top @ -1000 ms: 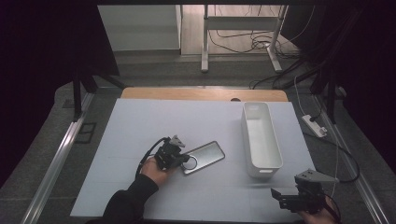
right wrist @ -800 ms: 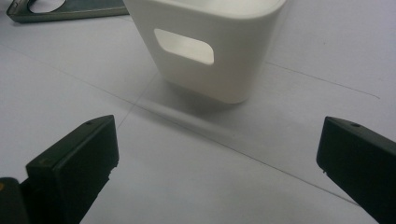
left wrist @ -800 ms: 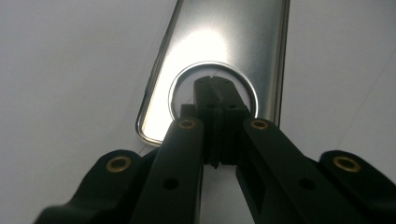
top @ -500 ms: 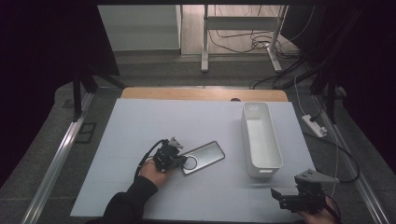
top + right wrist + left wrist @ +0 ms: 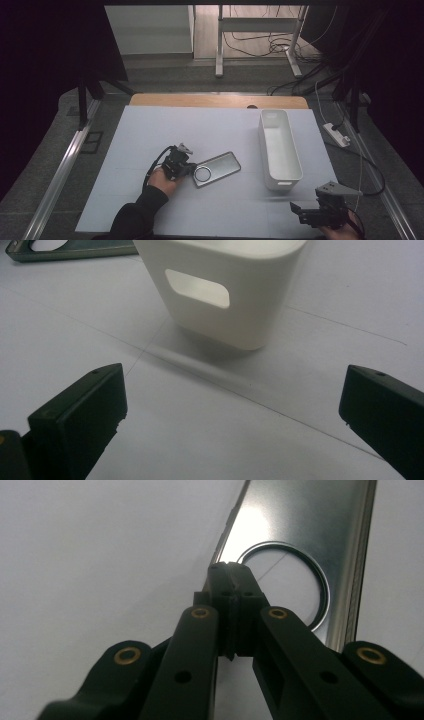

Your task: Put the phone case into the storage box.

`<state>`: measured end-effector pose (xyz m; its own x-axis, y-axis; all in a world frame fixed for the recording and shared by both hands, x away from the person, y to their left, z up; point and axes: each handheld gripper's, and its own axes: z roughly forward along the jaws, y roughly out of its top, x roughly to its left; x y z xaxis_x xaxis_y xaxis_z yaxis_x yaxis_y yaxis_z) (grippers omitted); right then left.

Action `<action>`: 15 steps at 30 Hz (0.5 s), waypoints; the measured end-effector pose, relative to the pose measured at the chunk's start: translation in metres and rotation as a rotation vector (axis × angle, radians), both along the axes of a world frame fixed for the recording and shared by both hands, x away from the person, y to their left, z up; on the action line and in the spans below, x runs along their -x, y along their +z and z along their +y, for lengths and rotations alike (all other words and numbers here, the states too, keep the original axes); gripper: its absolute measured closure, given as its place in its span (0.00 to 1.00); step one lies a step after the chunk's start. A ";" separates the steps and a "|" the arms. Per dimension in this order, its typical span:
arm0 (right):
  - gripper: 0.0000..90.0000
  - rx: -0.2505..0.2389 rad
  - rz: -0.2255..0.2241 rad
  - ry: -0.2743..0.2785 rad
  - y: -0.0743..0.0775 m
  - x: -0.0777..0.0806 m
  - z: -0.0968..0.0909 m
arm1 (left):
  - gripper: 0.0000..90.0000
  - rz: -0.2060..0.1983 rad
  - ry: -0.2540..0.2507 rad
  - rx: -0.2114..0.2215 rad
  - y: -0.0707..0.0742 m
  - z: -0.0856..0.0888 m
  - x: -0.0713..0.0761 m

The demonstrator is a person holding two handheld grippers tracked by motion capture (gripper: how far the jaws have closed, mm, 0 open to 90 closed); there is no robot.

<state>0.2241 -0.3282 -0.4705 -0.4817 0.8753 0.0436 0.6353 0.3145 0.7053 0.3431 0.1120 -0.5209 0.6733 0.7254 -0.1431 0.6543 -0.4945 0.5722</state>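
The left gripper (image 5: 187,167), jaws fully closed, touches the metal plate's (image 5: 220,167) near end; its long axis runs toward the white bin (image 5: 280,150). Right gripper (image 5: 305,210) waits wide open, empty.

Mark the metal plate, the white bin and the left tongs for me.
metal plate (image 5: 222,167): high view, flat face right of its round hole.
white bin (image 5: 297,161): high view, right long wall's rim.
left tongs (image 5: 231,577): left gripper view, closed tips at the plate's edge.

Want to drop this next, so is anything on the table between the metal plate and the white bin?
Nothing visible. Bare table lies between the metal plate, gripped at its end by the left gripper, and the white bin.
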 end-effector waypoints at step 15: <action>0.00 -0.005 0.000 -0.006 0.000 0.000 0.000 | 0.99 -0.027 0.008 -0.039 0.002 -0.002 -0.019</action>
<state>0.2241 -0.3287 -0.4706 -0.4768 0.8777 0.0479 0.6368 0.3073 0.7072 0.3621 0.1101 -0.5192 0.6704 0.7357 -0.0967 0.6432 -0.5111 0.5702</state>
